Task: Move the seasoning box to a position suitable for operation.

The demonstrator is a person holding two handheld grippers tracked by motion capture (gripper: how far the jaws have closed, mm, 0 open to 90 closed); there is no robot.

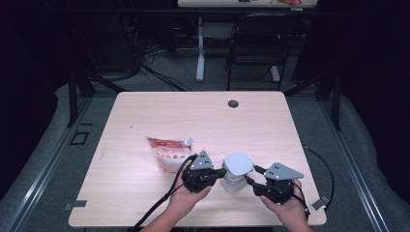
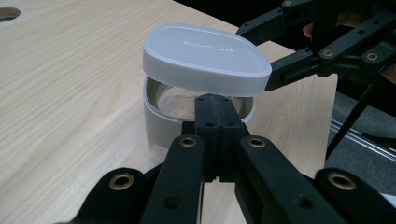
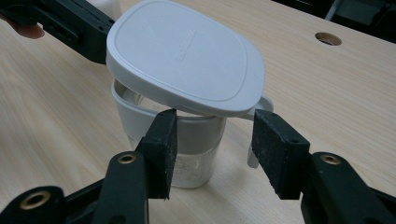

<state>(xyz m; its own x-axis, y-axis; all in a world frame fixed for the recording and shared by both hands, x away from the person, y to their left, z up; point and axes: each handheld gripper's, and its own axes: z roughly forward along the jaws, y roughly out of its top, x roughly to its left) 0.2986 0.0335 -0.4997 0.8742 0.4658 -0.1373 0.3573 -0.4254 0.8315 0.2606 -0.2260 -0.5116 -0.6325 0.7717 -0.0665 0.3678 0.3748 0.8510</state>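
A small clear container (image 1: 233, 182) with a grey-white collar stands on the wooden table (image 1: 193, 116) between both grippers. Its white lid (image 1: 238, 164) is tipped up off the rim, and pale powder (image 2: 180, 99) shows inside. My left gripper (image 2: 212, 100) is shut with nothing between its jaws, its tip against the container's rim (image 2: 156, 109). My right gripper (image 3: 215, 119) is open, its two pads (image 3: 161, 149) spread under the lid's (image 3: 182, 56) near edge, one on each side of the lid's tab. In the high view the left gripper (image 1: 223, 173) and the right gripper (image 1: 251, 176) flank the container.
A red-and-white spouted pouch (image 1: 167, 153) lies flat just left of the left gripper. A cable hole (image 1: 233, 103) sits near the table's far edge. Cables trail off the near edge. A chair and a desk leg stand beyond the table.
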